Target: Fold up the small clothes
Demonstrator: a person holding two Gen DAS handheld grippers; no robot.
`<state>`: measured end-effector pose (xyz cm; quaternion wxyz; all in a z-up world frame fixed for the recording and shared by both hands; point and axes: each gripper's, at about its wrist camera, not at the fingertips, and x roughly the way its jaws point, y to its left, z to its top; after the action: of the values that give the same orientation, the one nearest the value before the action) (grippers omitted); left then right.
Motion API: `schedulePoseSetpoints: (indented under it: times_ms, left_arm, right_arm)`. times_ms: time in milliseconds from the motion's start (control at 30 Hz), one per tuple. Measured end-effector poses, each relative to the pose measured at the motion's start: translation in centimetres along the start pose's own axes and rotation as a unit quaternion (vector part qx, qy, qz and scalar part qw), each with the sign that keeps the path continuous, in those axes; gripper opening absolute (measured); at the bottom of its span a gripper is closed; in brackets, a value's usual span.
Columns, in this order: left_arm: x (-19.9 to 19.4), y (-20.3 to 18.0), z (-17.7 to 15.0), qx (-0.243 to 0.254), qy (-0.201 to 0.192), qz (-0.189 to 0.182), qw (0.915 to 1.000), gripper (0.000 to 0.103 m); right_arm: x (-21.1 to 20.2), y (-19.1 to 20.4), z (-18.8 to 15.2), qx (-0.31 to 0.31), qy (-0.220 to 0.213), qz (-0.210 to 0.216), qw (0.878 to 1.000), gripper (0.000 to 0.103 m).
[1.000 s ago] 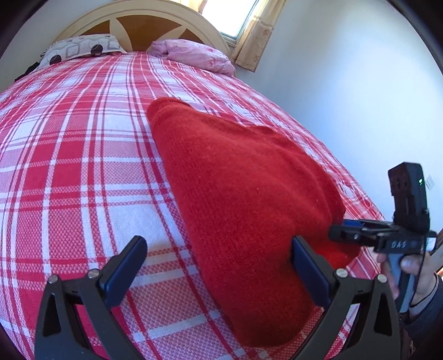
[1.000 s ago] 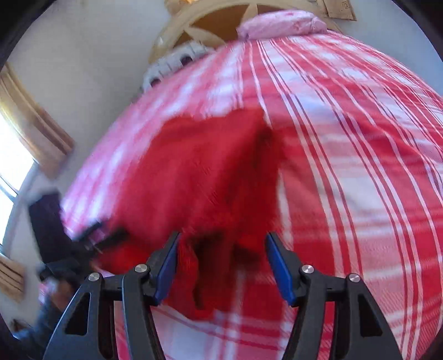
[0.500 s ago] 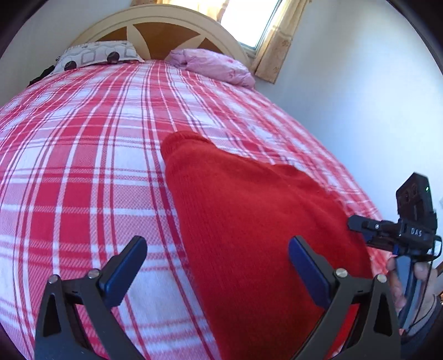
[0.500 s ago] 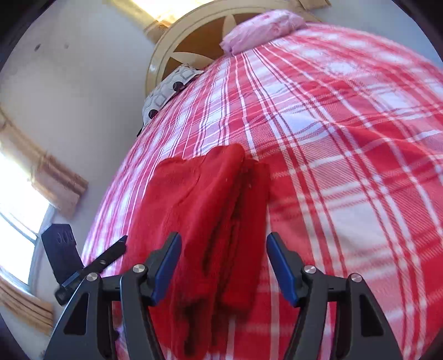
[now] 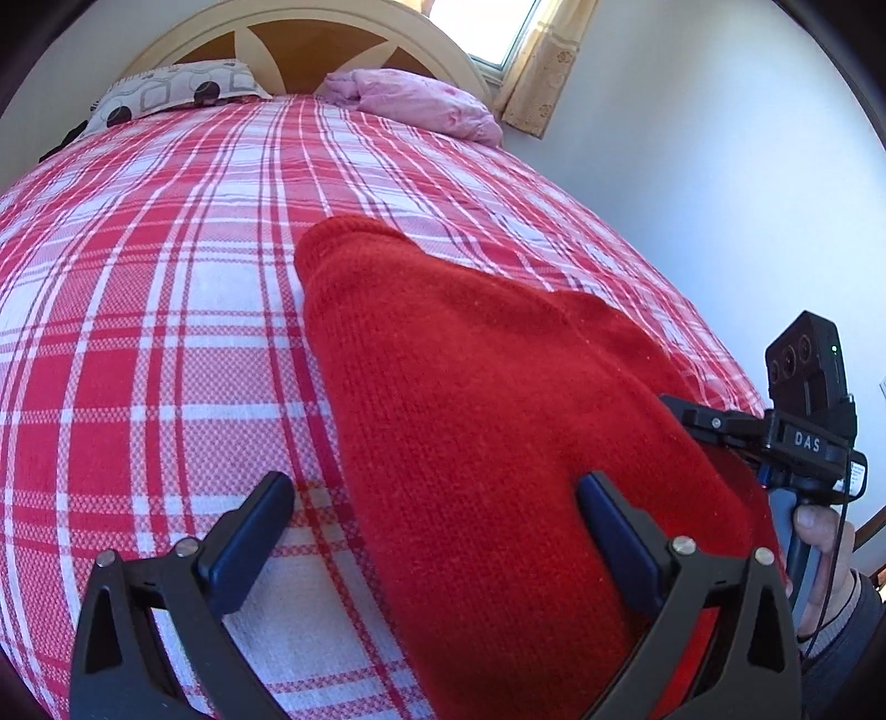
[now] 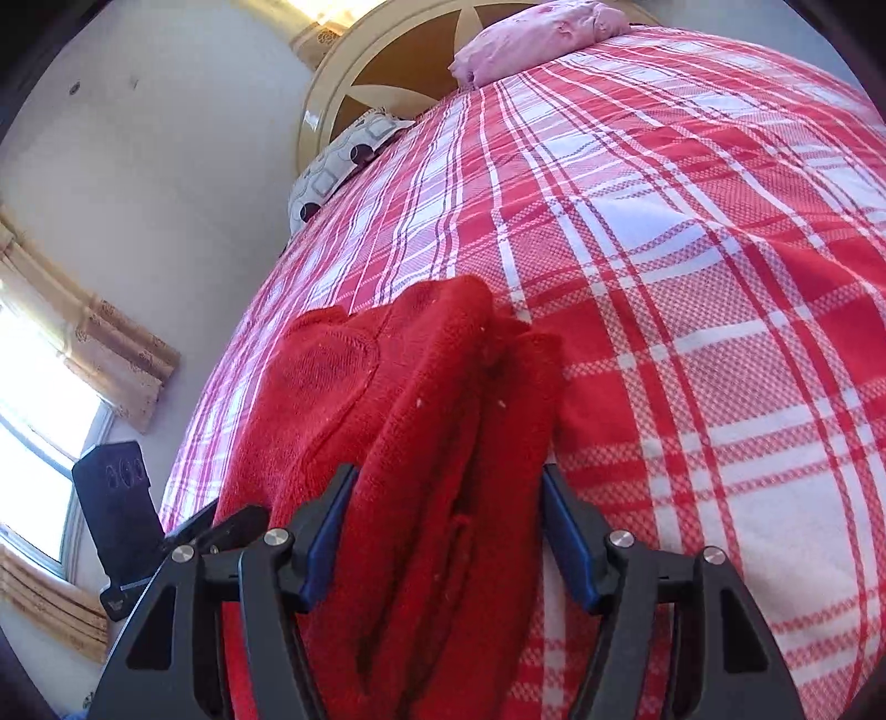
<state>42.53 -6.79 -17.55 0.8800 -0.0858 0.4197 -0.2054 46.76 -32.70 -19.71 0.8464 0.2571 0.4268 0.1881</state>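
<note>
A red knitted garment (image 5: 498, 421) lies folded into a long strip on the red and white checked bedspread (image 5: 166, 343). My left gripper (image 5: 437, 543) is open over its near left edge, one finger over the cloth, one over the bedspread. My right gripper (image 6: 448, 531) is open, its jaws standing either side of the garment's layered end (image 6: 421, 443) without pinching it. The right gripper also shows in the left wrist view (image 5: 720, 426), at the garment's right side. The left gripper shows in the right wrist view (image 6: 221, 526), at the far left.
A patterned pillow (image 5: 166, 94) and a pink pillow (image 5: 421, 105) lie at the wooden headboard (image 5: 310, 44). A white wall (image 5: 692, 166) runs along the bed's right side. A curtained window (image 6: 50, 421) is beside the bed.
Both grippers have pulled back from the garment, which now lies flat and folded. The right wrist view has steadied and moved closer, with the folded end between its open jaws.
</note>
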Motion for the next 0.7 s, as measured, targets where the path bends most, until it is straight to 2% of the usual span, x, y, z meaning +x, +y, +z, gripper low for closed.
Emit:
schedulePoseSetpoints:
  times_ms: [67, 133, 167, 200, 367, 567, 600, 700]
  left_arm:
    - [0.0, 0.1, 0.0, 0.002, -0.001, -0.010, 0.9999, 0.102]
    - [-0.1, -0.1, -0.1, 0.005, 0.000, -0.025, 0.9997, 0.095]
    - [-0.1, -0.2, -0.1, 0.008, 0.001, -0.032, 0.9994, 0.089]
    - [-0.1, -0.3, -0.1, 0.011, 0.001, -0.038, 0.9992, 0.084]
    - [0.0, -1.0, 0.0, 0.026, 0.001, -0.035, 0.9990, 0.079]
    - [-0.6, -2.7, 0.1, 0.066, -0.011, -0.005, 0.9978, 0.057]
    - [-0.8, -2.7, 0.1, 0.068, -0.013, -0.002, 0.9976, 0.052]
    - [-1.2, -2.6, 0.2, 0.061, -0.014, -0.001, 0.9980, 0.045]
  right_arm:
    - [0.3, -0.1, -0.1, -0.003, -0.007, 0.005, 1.000, 0.058]
    - [0.4, -0.2, -0.3, -0.006, -0.008, 0.018, 1.000, 0.047]
    - [0.4, -0.3, -0.3, -0.005, -0.007, 0.025, 1.000, 0.044]
    - [0.4, -0.4, -0.3, -0.004, -0.008, 0.029, 1.000, 0.043]
    - [0.7, -0.5, -0.3, -0.002, -0.005, 0.032, 0.999, 0.042]
    - [0.4, 0.5, -0.3, -0.020, -0.006, 0.010, 1.000, 0.036]
    - [0.3, 0.7, -0.3, -0.022, -0.006, 0.008, 1.000, 0.034]
    - [-0.1, 1.4, -0.2, -0.032, -0.012, 0.003, 0.999, 0.032]
